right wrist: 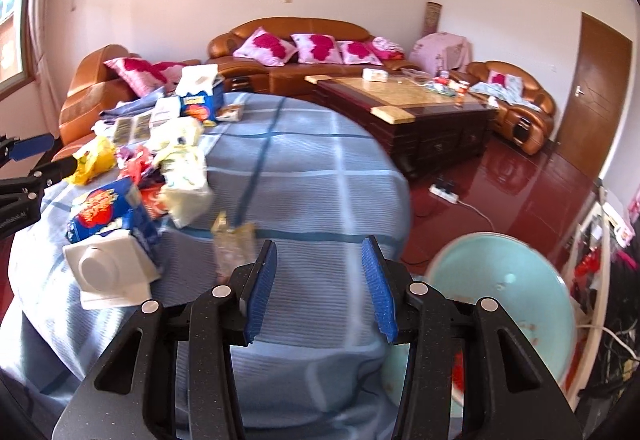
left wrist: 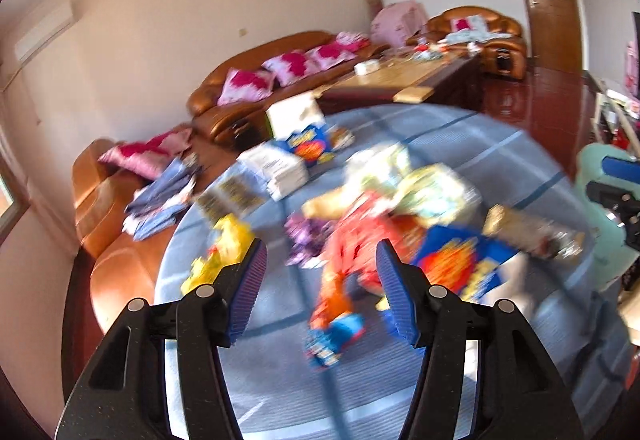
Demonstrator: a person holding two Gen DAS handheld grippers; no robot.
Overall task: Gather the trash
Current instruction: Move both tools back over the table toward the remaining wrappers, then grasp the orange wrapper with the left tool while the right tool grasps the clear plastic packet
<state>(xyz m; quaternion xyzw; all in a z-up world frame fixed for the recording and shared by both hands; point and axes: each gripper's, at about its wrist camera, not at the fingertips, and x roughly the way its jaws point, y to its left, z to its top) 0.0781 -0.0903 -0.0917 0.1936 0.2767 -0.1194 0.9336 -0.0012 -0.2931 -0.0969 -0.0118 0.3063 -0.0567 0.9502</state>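
A round table with a blue checked cloth holds a heap of trash: a blue snack box, a white carton, pale yellow wrappers, a yellow bag and a clear wrapper. In the blurred left wrist view I see the red-orange wrapper, the blue box and the yellow bag. My left gripper is open above the heap. My right gripper is open and empty over the cloth, right of the clear wrapper. A mint green bin stands right of the table.
Brown leather sofas with pink cushions line the far wall. A dark wooden coffee table stands behind the round table. A power strip lies on the red floor. A brown door is at right.
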